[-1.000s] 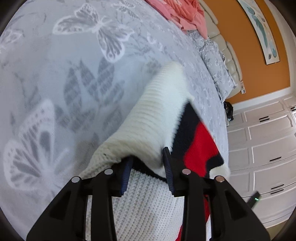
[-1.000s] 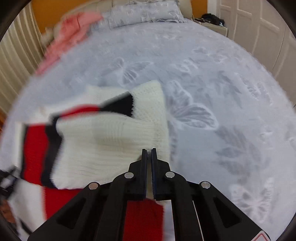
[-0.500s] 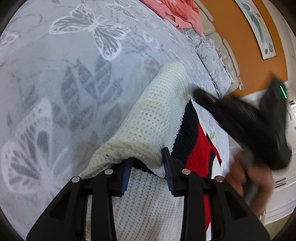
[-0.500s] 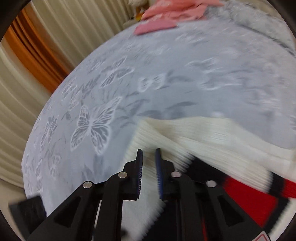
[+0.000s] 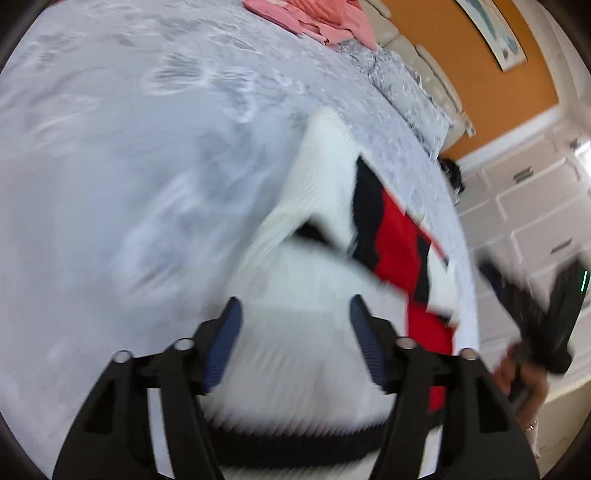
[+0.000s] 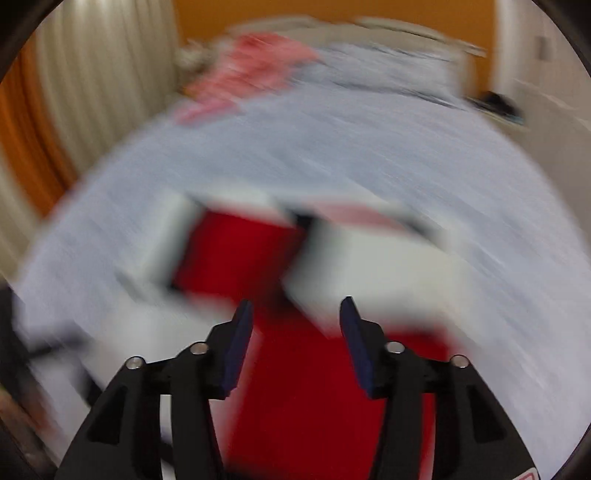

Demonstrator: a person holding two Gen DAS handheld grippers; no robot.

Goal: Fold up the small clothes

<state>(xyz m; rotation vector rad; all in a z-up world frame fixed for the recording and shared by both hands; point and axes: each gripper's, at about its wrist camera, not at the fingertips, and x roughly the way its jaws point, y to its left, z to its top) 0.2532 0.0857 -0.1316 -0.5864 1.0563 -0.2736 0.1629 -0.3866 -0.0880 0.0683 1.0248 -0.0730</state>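
Both jaws have opened; sweater lies on bedspread beyond them

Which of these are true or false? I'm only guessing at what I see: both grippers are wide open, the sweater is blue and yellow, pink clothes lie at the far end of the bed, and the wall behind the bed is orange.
1. Both the left gripper and the right gripper are open. True.
2. The sweater is blue and yellow. False: it is white, red and black.
3. Pink clothes lie at the far end of the bed. True.
4. The wall behind the bed is orange. True.
5. The sweater hangs in the air between the grippers. False: it lies on the bed, with neither gripper closed on it.
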